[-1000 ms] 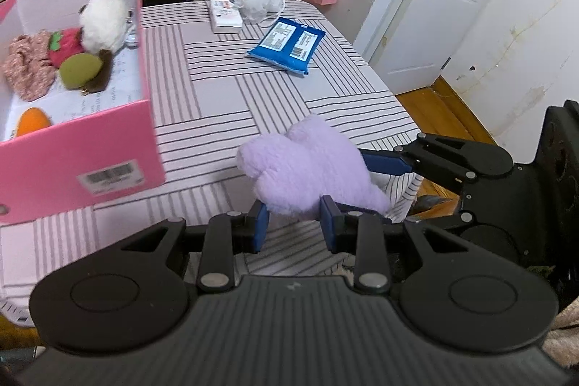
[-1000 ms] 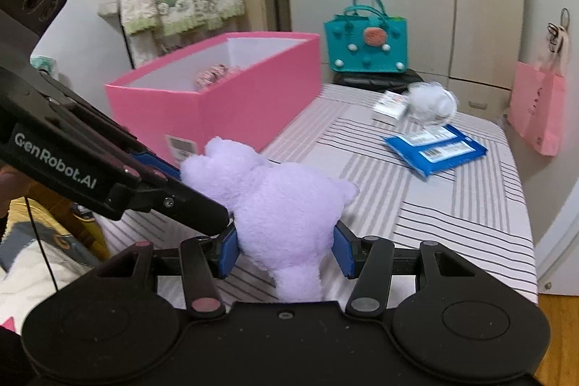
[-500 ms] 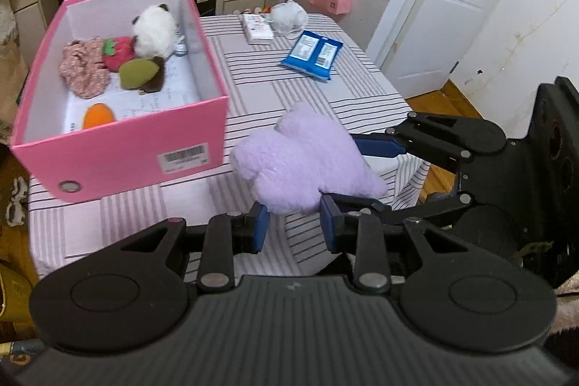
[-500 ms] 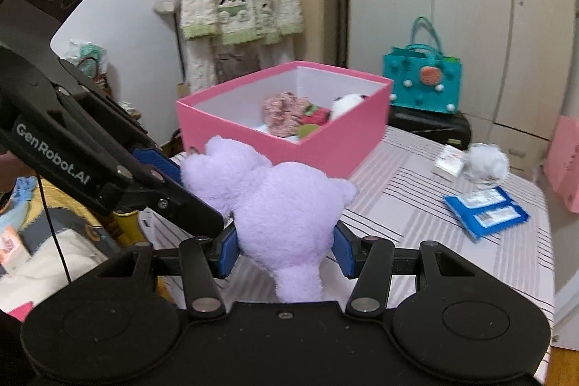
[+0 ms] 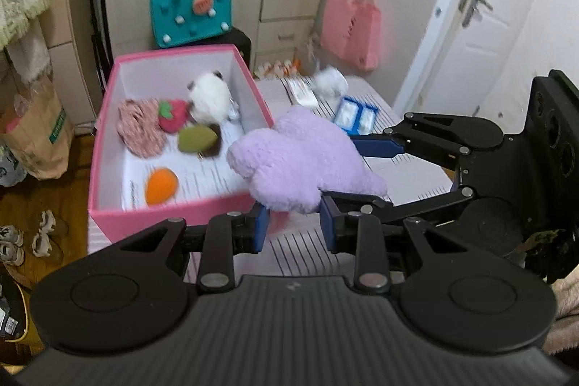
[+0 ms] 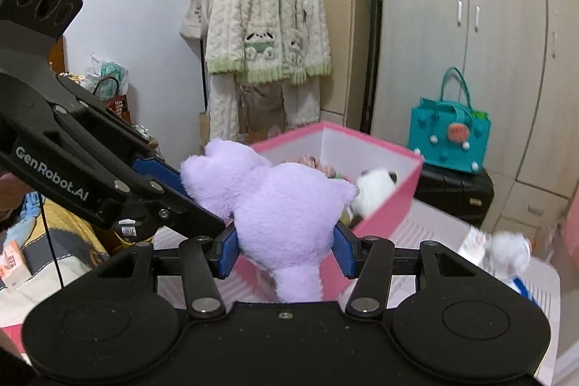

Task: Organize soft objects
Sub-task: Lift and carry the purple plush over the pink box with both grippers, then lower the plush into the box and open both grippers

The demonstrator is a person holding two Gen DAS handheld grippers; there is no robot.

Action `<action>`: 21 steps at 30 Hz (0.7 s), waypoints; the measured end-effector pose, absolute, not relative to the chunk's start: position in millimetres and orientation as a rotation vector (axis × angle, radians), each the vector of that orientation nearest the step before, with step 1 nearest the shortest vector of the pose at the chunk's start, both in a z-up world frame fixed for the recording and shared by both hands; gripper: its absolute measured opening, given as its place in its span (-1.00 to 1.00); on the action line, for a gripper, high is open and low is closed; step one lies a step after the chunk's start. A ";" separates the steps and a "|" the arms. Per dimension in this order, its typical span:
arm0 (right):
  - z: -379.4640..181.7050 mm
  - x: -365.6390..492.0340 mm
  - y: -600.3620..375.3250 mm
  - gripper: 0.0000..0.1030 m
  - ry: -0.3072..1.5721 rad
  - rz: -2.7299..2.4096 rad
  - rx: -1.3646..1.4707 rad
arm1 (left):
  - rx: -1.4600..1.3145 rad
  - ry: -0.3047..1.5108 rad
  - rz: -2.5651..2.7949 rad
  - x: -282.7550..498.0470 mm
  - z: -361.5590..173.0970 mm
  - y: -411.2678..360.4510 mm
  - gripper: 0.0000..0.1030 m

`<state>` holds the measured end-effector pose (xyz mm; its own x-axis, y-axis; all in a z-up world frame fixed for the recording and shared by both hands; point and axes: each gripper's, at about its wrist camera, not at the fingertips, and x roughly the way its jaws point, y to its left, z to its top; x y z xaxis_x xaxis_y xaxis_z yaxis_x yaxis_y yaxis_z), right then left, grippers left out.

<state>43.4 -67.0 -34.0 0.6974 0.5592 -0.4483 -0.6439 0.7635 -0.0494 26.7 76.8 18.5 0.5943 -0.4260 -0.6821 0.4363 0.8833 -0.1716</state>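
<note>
While both hand-held grippers, left (image 5: 294,227) & right (image 6: 284,252), pinch the purple plush (image 5: 304,161) over the pink box (image 5: 108,147) rim, uneven release w/ one letting go first could snag it outside.

From my right camera, the purple plush (image 6: 286,216) hides most of the pink box's (image 6: 383,208) contents, and the white fluffy thing (image 6: 506,252) on the table (image 6: 542,281) is motion-blurred.

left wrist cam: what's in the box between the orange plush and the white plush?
In the left wrist view, a green plush with a dark brown edge lies between the orange plush and the white plush, on the pink box floor.
</note>
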 end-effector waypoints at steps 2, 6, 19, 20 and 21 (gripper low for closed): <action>-28.3 61.4 -62.4 0.13 0.431 0.696 -0.214 | 0.000 0.765 -0.490 36.2 21.9 83.2 -0.45; -18.6 96.6 -54.8 0.13 0.456 0.742 -0.209 | -0.023 0.735 -0.476 60.2 26.5 98.2 -0.45; -33.9 210.7 -17.1 0.12 0.659 0.827 -0.146 | -0.138 0.779 -0.426 149.3 7.9 138.7 -0.48; -38.7 216.4 -15.8 0.12 0.678 0.827 -0.138 | -0.147 0.791 -0.423 155.9 3.7 141.1 -0.48; -42.7 220.1 -15.4 0.12 0.692 0.825 -0.134 | -0.158 0.805 -0.423 162.5 -0.3 143.1 -0.48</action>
